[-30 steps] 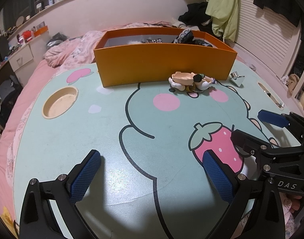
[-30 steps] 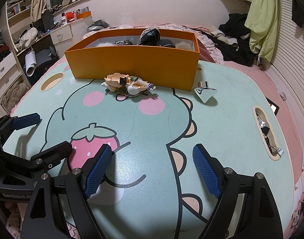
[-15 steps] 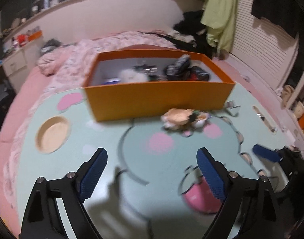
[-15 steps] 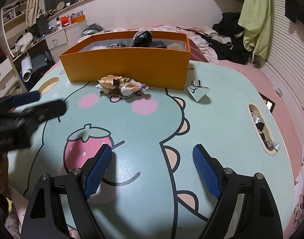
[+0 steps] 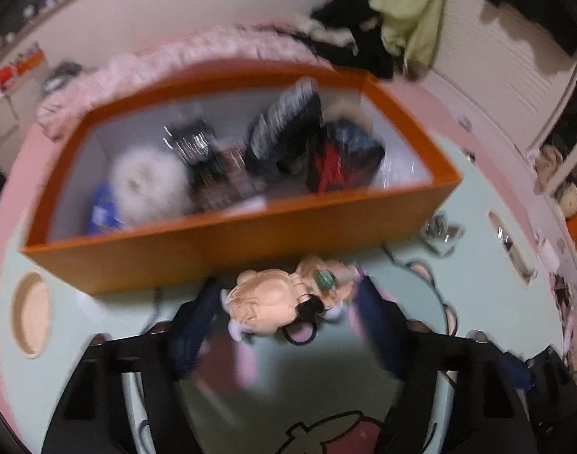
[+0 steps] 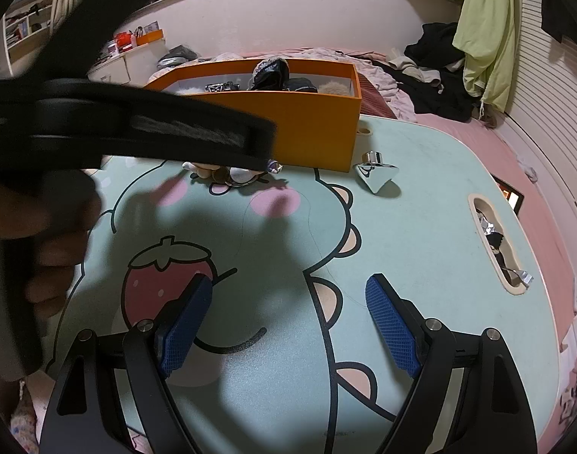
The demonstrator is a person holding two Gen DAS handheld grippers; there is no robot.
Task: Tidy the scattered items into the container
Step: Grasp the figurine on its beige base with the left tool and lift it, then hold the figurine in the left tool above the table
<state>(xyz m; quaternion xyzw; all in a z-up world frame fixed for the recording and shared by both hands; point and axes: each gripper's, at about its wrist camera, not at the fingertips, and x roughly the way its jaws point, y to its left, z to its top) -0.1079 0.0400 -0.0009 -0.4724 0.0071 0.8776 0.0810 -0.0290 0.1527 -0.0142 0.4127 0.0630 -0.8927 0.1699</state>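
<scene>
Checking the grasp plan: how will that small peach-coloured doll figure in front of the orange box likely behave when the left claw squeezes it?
The small peach-coloured doll figure looks like rigid moulded plastic, so probably stiff and light. Its rounded, lumpy shape may twist or slip between the closing left claw pads. Thin protruding parts could be fragile.

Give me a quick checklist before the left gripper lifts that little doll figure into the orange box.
1. Doll figure between the left gripper fingers: ok.
2. Pads pressing on it: cannot tell; the jaws are closing and the picture is blurred.
3. Room in the orange box: ok, bare floor shows at its right end.
4. Right gripper clear of the path: ok, open over the table, holding nothing.
5. Silver spinning top out of the way: ok, it lies to the side.
</scene>
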